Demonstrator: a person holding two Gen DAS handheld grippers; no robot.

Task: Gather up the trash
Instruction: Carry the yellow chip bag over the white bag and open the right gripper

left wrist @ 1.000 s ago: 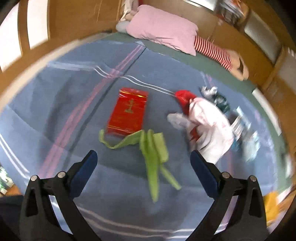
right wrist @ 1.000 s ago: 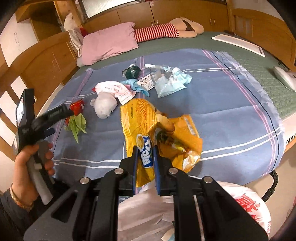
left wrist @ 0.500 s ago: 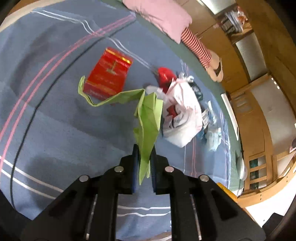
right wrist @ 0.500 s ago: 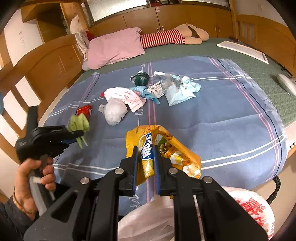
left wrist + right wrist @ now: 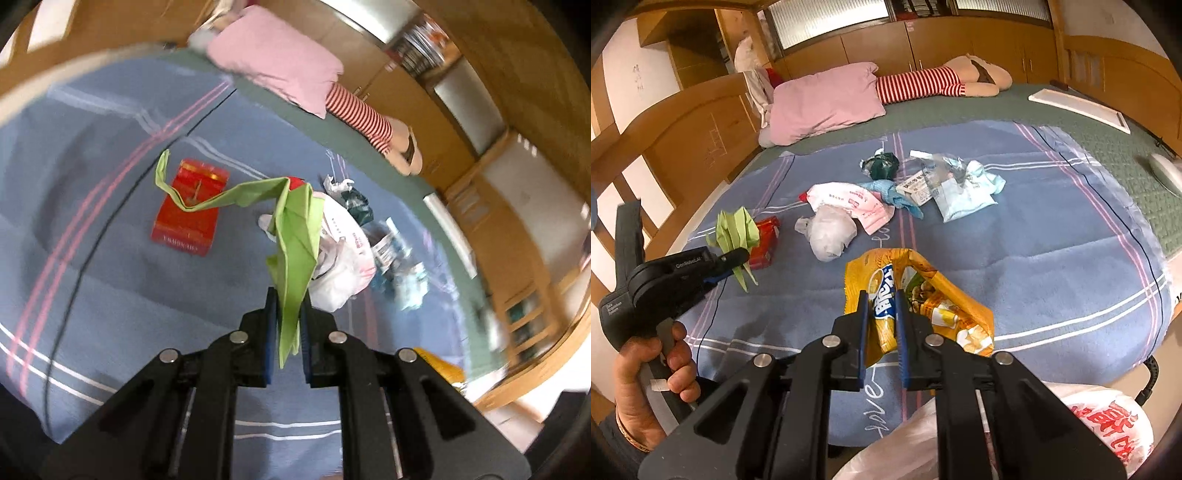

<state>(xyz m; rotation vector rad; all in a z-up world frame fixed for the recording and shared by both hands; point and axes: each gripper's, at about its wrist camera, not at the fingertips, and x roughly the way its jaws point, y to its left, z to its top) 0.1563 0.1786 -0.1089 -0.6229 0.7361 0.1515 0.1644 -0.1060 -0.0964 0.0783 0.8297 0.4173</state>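
My left gripper [image 5: 289,295] is shut on a folded green paper [image 5: 295,236], held just above the blue blanket [image 5: 110,280], one strip trailing off to the left. From the right wrist view the same green paper [image 5: 735,229] sticks up from the left gripper [image 5: 738,256], held by a hand [image 5: 653,373]. A yellow snack bag [image 5: 919,295] hangs over the blanket's near edge, with my right gripper [image 5: 881,301] shut on it. A red packet [image 5: 188,214] lies flat on the blanket behind the green paper.
More litter lies mid-blanket: a crumpled white bag [image 5: 829,236], a pink-printed wrapper [image 5: 849,199], a dark green wrapper [image 5: 881,164], pale blue packaging [image 5: 960,188]. A white plastic bag with red print [image 5: 1108,424] sits below the right gripper. A pink pillow [image 5: 823,99] lies at the headboard.
The left gripper went from wide open above the green paper to shut on it, then lifted it off the blanket. The right gripper kept its hold and raised the yellow bag slightly.
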